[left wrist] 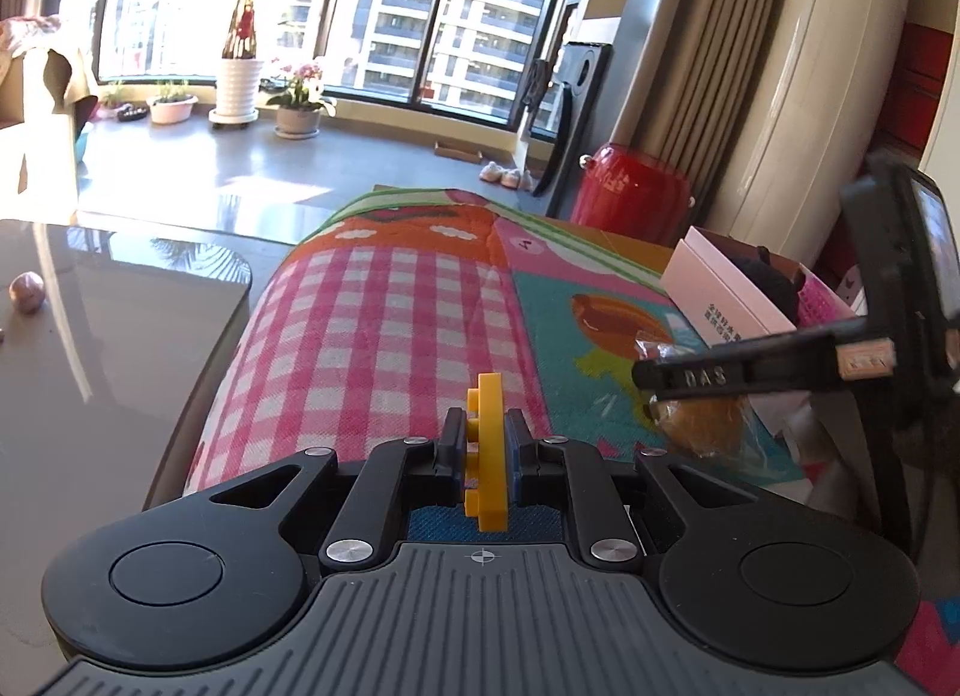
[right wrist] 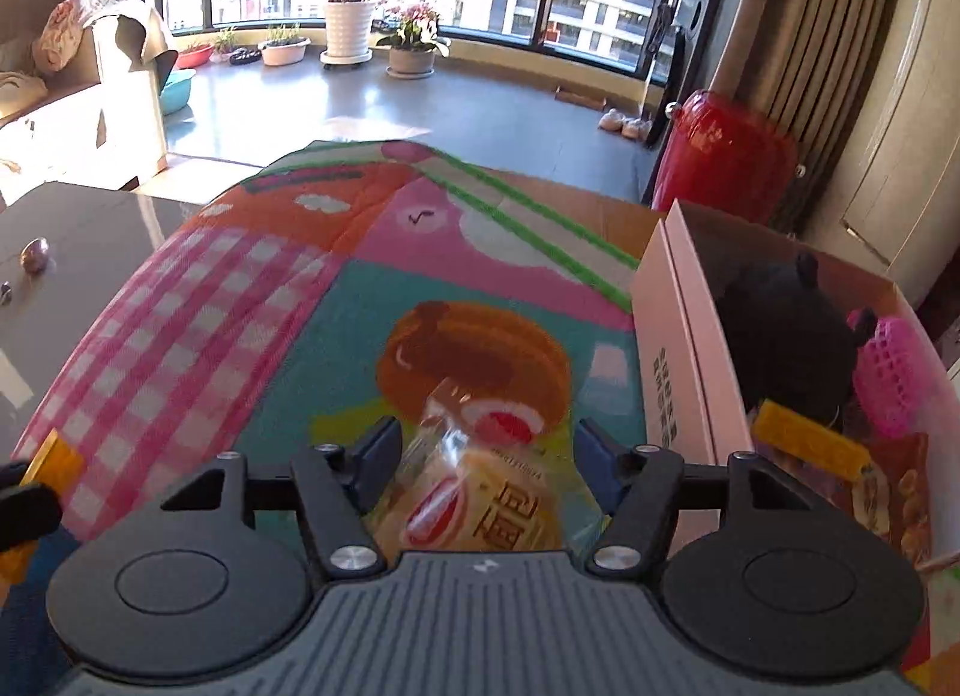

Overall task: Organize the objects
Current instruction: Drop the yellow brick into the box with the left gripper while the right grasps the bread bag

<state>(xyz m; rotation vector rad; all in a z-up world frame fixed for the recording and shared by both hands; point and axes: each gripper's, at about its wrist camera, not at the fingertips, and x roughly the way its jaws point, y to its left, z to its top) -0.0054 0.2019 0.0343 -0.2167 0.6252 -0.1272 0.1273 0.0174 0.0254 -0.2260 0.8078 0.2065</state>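
1. Two claws: the left claw and the right claw.
2. Yellow bricks, two: one brick in the left claw and a second brick in the box.
3. One wrapped bun between the right claw's fingers.
4. One patterned cloth over the worktop.
5. One black plush toy and one pink mesh thing, both in the box.
6. One snack bag in the box.
7. One red suitcase on the floor.
8. White plant pots, about four, by the window; small ones hard to tell.
9. One small pink ball on the worktop.
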